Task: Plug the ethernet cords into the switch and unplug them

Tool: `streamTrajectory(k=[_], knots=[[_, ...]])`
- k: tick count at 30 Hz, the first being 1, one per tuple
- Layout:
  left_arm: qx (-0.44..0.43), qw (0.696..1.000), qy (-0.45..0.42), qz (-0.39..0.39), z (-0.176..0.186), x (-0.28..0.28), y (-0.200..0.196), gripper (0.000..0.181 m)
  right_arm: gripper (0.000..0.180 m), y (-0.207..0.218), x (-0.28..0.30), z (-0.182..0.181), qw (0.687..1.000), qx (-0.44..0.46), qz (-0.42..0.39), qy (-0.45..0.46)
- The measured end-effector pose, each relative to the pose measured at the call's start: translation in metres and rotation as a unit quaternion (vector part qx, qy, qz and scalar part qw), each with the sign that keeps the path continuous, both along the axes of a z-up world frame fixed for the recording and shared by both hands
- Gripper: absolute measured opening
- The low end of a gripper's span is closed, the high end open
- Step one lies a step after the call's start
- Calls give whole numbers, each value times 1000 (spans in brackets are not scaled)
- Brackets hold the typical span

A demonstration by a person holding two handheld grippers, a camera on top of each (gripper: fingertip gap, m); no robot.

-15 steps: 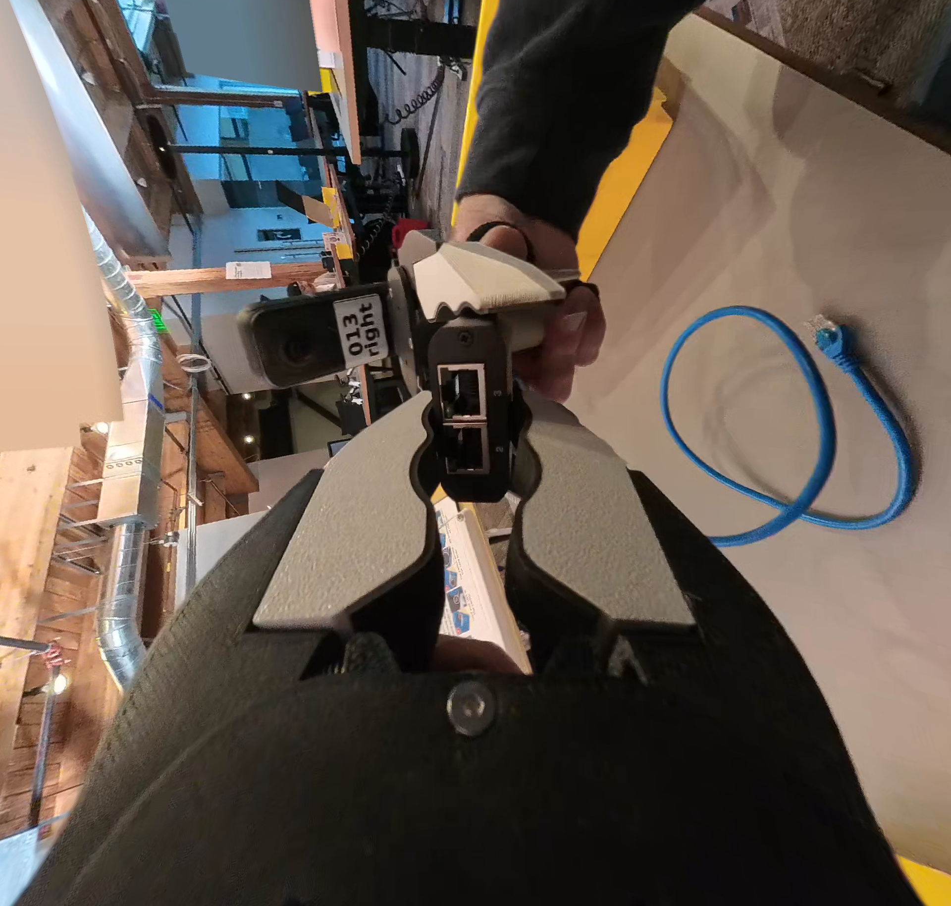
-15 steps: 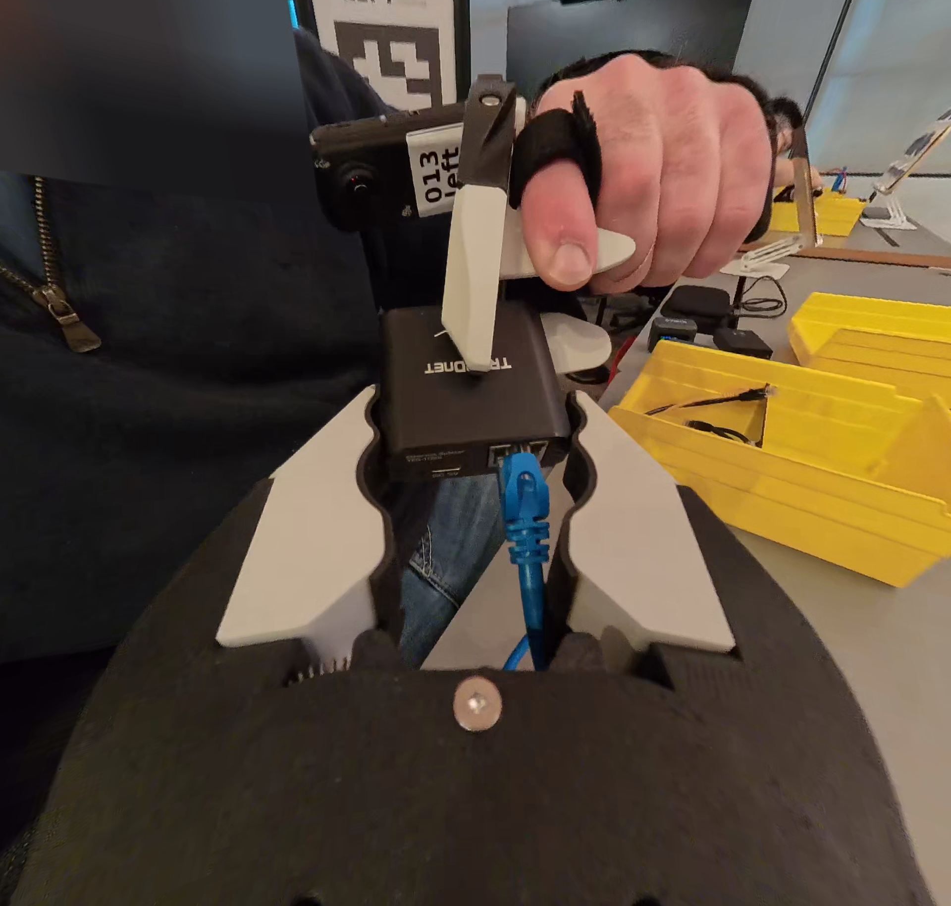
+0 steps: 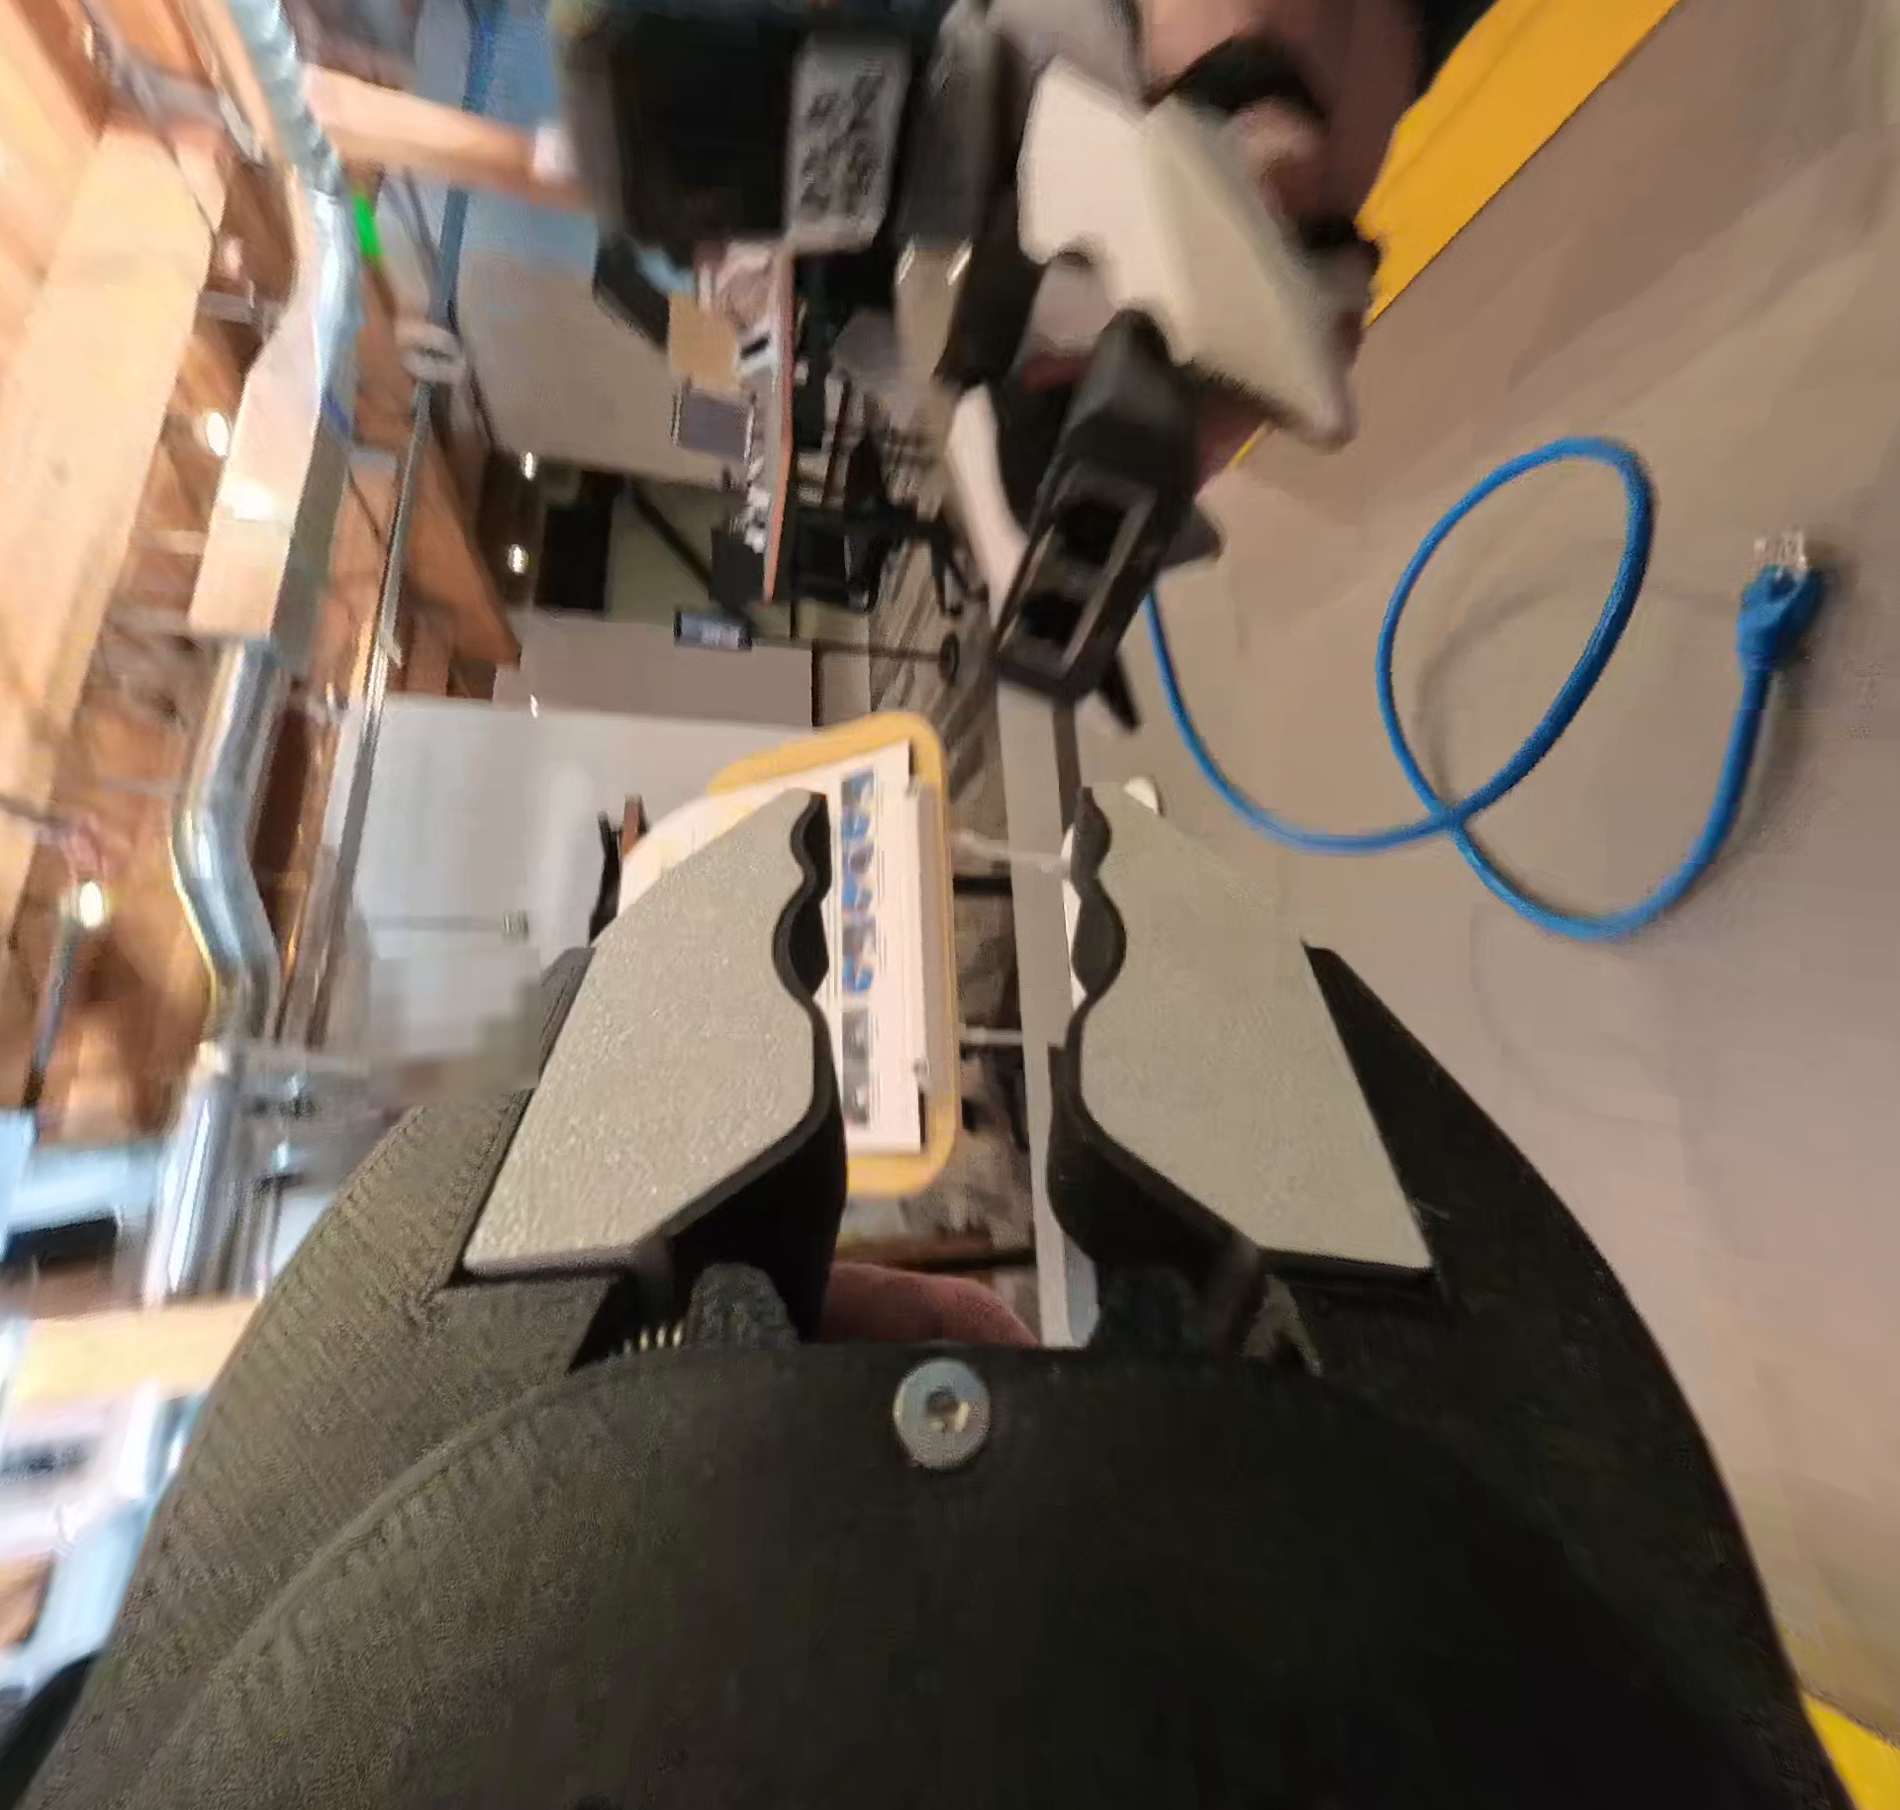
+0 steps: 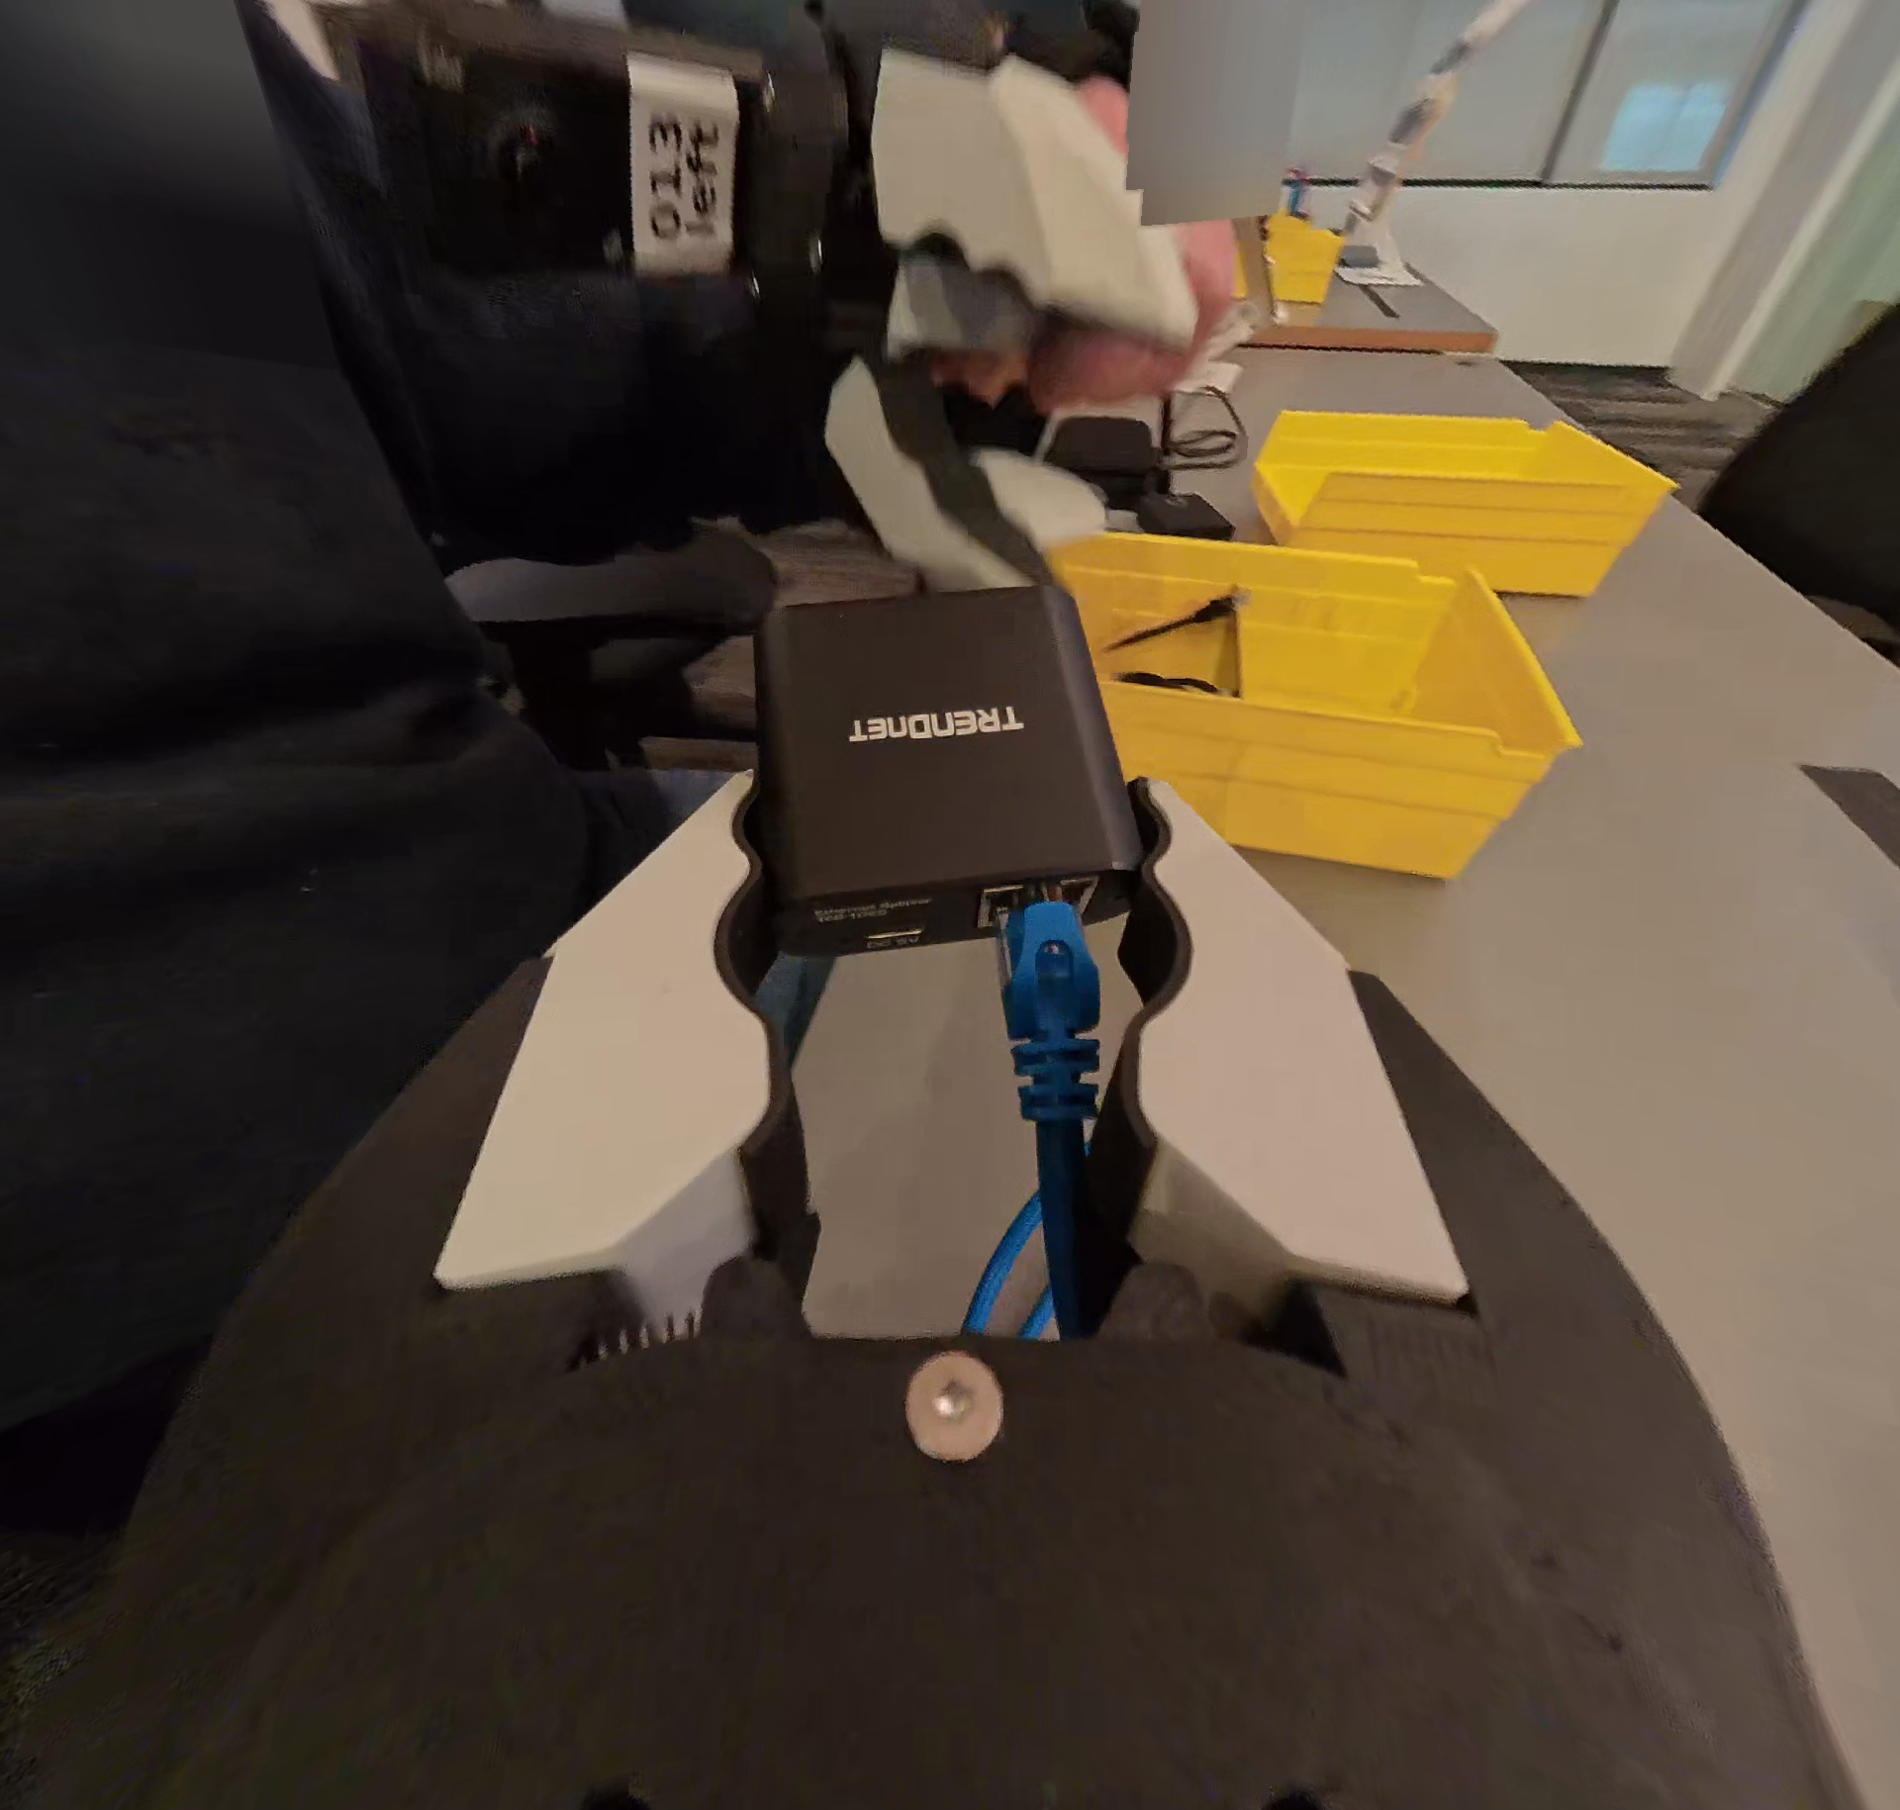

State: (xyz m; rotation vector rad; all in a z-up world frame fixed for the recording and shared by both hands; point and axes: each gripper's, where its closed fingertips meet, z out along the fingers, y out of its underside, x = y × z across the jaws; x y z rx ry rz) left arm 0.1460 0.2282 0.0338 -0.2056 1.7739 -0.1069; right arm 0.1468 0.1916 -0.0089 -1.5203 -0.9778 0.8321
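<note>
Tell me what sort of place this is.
Probably a shared office or lab workspace: long grey desks carrying yellow parts bins, large windows behind, and exposed metal ducting against wood-panelled walls.

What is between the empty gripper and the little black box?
Nothing is held there. In the left wrist view, the left gripper is open, and only open air and blurry background separate it from the black switch, held by the right gripper.
</note>
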Motion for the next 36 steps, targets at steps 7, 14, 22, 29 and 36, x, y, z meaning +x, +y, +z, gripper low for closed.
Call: streamTrajectory(k=[7,14,22,29,36], knots=[[-59,970,0,238,13,-96,112,43,65,13,20,-35,994,-10,-90,-60],[-108,898,94,416,-69,-197,185,40,65,16,22,-54,990,-16,-117,-75],[-196,805,119,547,-159,-252,226,36,65,13,18,-68,988,-20,-119,-93],[-298,715,40,631,-182,-266,267,37,65,10,14,-70,990,-15,-115,-84],[-287,681,37,672,-200,-269,290,30,65,9,11,-68,991,-10,-108,-80]])
